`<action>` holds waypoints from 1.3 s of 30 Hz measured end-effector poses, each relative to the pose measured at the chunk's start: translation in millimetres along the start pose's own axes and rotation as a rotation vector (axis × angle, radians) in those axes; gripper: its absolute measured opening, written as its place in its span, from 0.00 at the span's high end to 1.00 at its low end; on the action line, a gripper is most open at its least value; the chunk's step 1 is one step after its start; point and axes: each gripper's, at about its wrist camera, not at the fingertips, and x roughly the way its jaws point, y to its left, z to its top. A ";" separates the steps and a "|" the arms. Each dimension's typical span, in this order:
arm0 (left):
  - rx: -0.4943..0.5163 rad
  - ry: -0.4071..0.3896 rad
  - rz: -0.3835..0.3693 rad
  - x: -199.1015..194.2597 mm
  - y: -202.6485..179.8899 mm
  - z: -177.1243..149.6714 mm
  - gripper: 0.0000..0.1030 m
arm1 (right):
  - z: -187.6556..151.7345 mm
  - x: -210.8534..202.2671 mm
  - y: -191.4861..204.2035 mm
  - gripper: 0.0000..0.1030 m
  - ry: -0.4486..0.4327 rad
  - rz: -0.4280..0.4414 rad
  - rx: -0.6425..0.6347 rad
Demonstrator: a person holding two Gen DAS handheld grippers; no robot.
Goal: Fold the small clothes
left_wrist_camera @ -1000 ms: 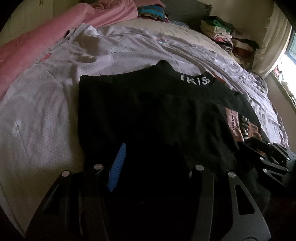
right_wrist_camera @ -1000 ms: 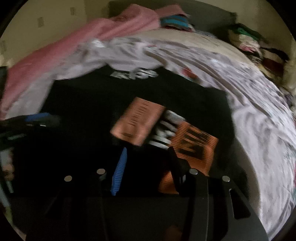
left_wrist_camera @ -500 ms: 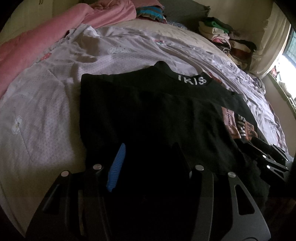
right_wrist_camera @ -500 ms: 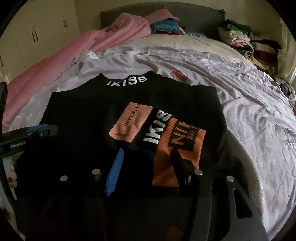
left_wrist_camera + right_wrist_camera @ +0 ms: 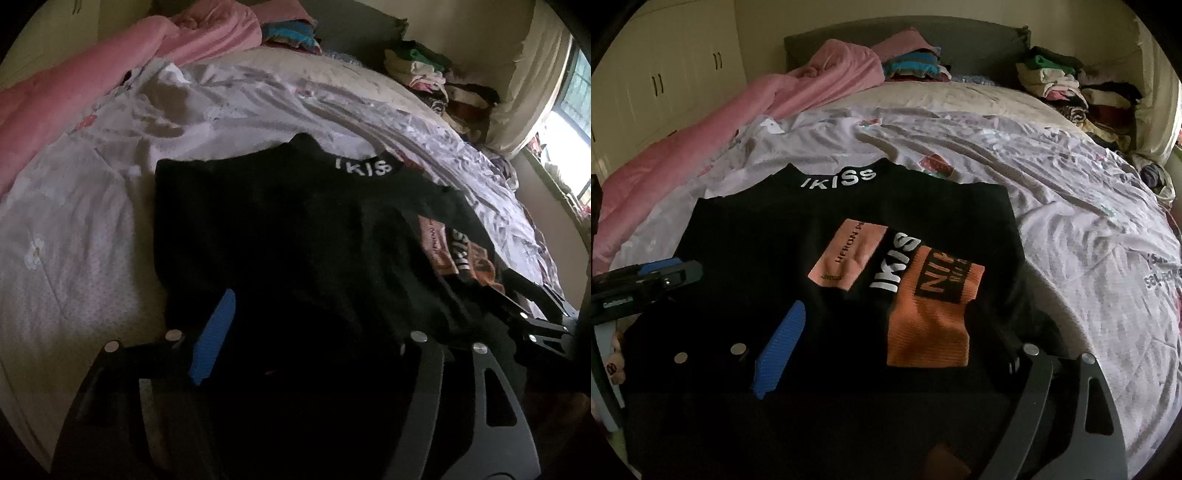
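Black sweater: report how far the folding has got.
Done: the black sweater lies flat on the bed sheet, a sleeve folded across its front. In hand: nothing; the left hand-held gripper and right hand-held gripper have just been opening, with no cloth pinched. Left: the final folds, then the clothes pile.

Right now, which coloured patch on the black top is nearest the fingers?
The orange patch with black lettering, on the black top; the paler pink patch sits farther up, toward the collar.
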 end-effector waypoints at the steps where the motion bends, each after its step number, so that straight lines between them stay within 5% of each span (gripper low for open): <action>1: 0.002 -0.006 0.003 -1.1 -0.5 0.3 0.29 | -0.1 -1.2 -0.4 0.15 -0.002 -0.004 0.002; 4: 0.007 -0.019 0.008 -4.1 -1.5 1.1 0.25 | -0.3 -4.3 -1.9 0.05 -0.011 -0.006 0.009; 9: 0.004 -0.045 0.008 -9.8 -2.7 1.5 0.09 | 0.9 -12.0 -4.9 0.04 -0.033 -0.002 0.025; 39: 0.028 -0.096 0.037 -34.7 -21.4 -5.8 0.09 | 6.2 -53.5 -6.6 0.04 -0.129 0.016 0.040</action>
